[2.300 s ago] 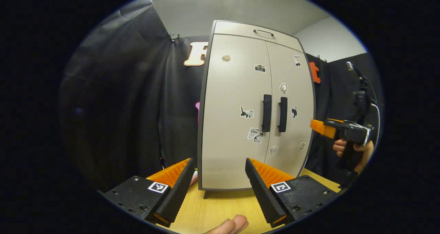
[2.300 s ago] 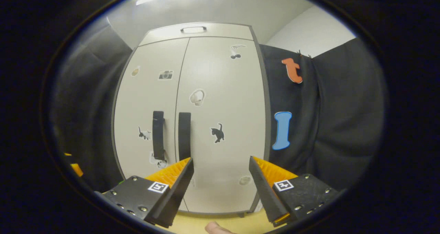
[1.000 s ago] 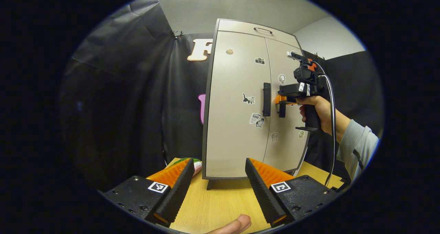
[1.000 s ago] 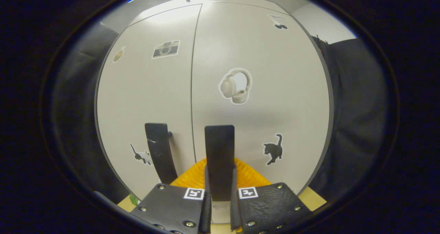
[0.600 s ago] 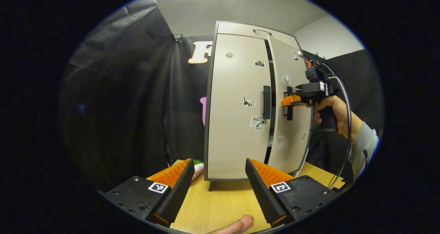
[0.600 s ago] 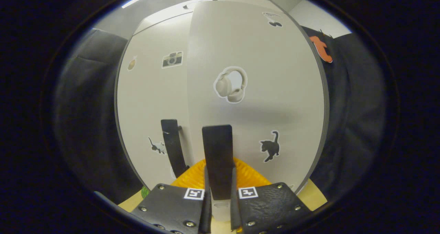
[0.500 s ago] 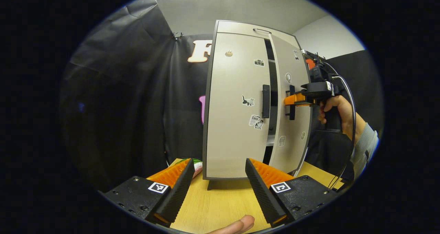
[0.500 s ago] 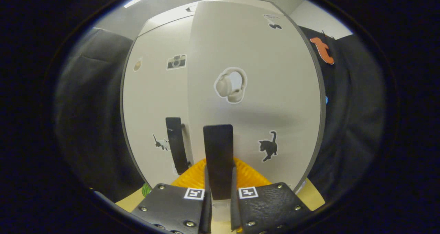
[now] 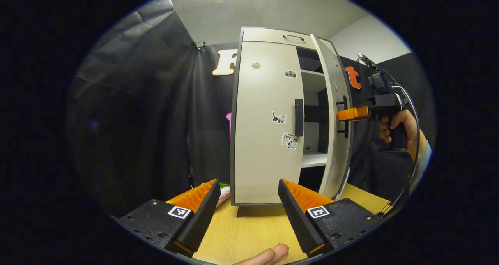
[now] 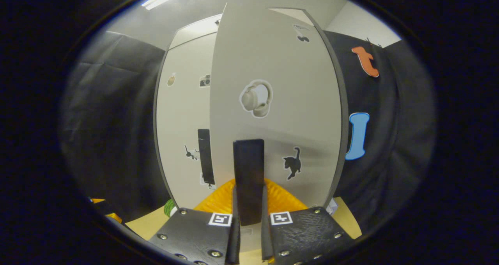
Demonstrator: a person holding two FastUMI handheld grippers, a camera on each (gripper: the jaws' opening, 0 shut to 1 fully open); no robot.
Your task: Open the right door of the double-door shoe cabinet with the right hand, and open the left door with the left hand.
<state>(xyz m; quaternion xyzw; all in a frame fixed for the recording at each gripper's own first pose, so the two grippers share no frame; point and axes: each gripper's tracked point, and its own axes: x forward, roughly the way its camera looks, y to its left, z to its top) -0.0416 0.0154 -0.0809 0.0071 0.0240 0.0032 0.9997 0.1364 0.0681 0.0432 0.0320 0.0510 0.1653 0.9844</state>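
Right tool [image 10: 248, 222]: fingers clamped on the black vertical bar handle [image 10: 248, 179] of the beige right door [image 10: 273, 62], one on each side. In the left gripper view the same tool [image 9: 351, 113] sits at that handle, held by a hand [image 9: 397, 126]. Right door swung partway out, white shelves [image 9: 314, 159] and dark interior visible behind it.

Left tool [image 9: 247, 206]: fingers spread wide apart, gripping nothing, low over the light wood tabletop [image 9: 249, 234], well short of the cabinet. Beige double-door shoe cabinet [image 9: 269, 35] stands upright on the tabletop. Beige left door [image 9: 265, 159] flush shut, its black bar handle [image 9: 299, 117] untouched. Stickers on both doors. Small green item [image 9: 223, 186] on the tabletop just left of the cabinet base, can't identify it.
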